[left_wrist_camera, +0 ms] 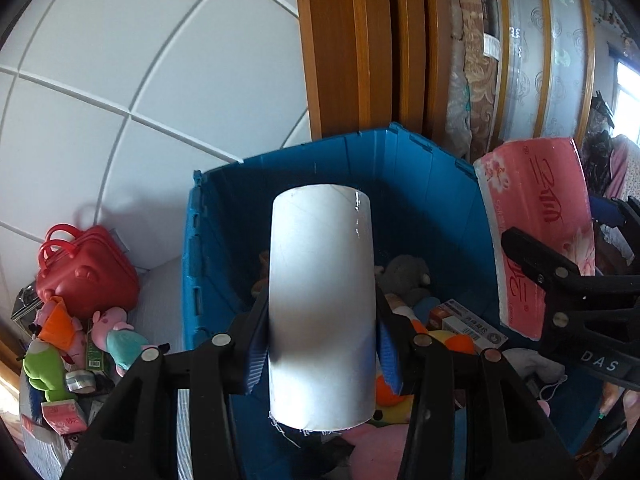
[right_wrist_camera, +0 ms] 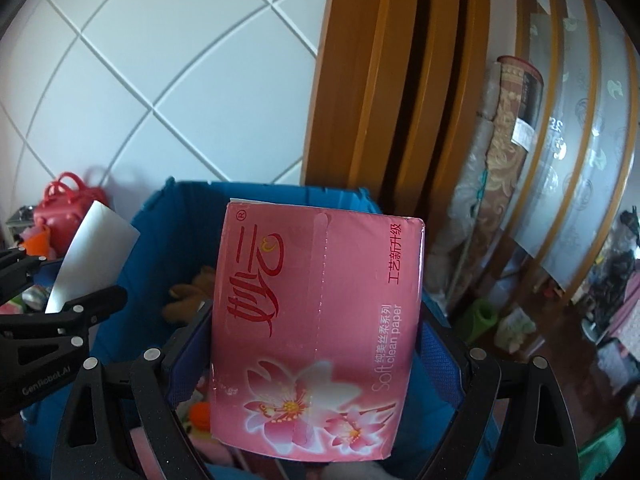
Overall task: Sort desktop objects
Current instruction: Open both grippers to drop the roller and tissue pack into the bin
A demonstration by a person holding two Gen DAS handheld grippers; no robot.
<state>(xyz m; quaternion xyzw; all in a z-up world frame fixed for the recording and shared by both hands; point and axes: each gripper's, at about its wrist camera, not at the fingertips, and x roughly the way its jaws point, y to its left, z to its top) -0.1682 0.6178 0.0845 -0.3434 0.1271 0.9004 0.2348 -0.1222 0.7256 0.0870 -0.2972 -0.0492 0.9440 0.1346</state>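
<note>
My left gripper (left_wrist_camera: pixel 322 344) is shut on a white paper roll (left_wrist_camera: pixel 322 300) and holds it upright above the open blue bin (left_wrist_camera: pixel 432 184). My right gripper (right_wrist_camera: pixel 316 364) is shut on a pink tissue pack (right_wrist_camera: pixel 316 320) and holds it over the same bin (right_wrist_camera: pixel 148 248). The pack also shows at the right of the left wrist view (left_wrist_camera: pixel 536 232), and the roll at the left of the right wrist view (right_wrist_camera: pixel 92 256). The bin holds plush toys (left_wrist_camera: pixel 408 276) and a small box (left_wrist_camera: pixel 468 322).
A red toy case (left_wrist_camera: pixel 86 270), plush toys (left_wrist_camera: pixel 116 334) and small boxes (left_wrist_camera: pixel 64 416) lie left of the bin by the white tiled wall. A wooden door frame (left_wrist_camera: pixel 352 48) and a rolled mat (left_wrist_camera: pixel 476 64) stand behind the bin.
</note>
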